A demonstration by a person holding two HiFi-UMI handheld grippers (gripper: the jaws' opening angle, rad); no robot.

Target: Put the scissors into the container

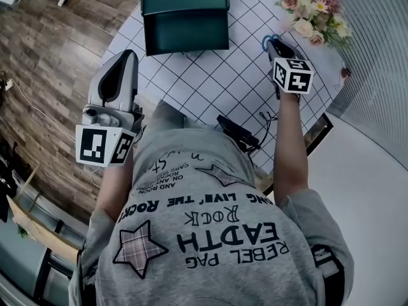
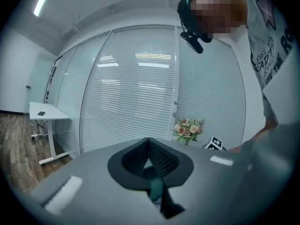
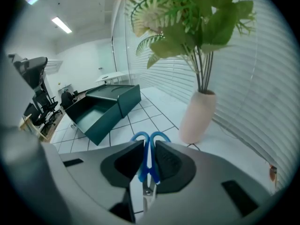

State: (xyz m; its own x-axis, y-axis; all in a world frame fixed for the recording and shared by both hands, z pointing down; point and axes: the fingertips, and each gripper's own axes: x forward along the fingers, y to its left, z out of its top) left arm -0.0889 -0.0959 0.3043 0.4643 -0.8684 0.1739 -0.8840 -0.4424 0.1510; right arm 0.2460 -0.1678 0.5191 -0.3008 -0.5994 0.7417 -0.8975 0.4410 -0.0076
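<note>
Blue-handled scissors (image 3: pixel 159 137) stand between the pads of my right gripper (image 3: pixel 149 146), which is shut on them, handle loops pointing forward and the metal blades back toward the camera. In the head view this gripper (image 1: pixel 275 48) hangs over the table's far right with the blue loops (image 1: pixel 268 40) showing at its tip. The dark green open container (image 1: pixel 185 14) sits at the far middle of the table; in the right gripper view the container (image 3: pixel 101 109) lies ahead to the left. My left gripper (image 1: pixel 126 57) is lifted at the table's left edge, shut and empty (image 2: pixel 149 142).
The table (image 1: pixel 217 75) has a white gridded top. A flower bouquet (image 1: pixel 312 11) in a pale vase (image 3: pixel 197 116) stands at the far right, close to the scissors. A black device with a cable (image 1: pixel 239 132) lies at the near edge. Window blinds run along the right.
</note>
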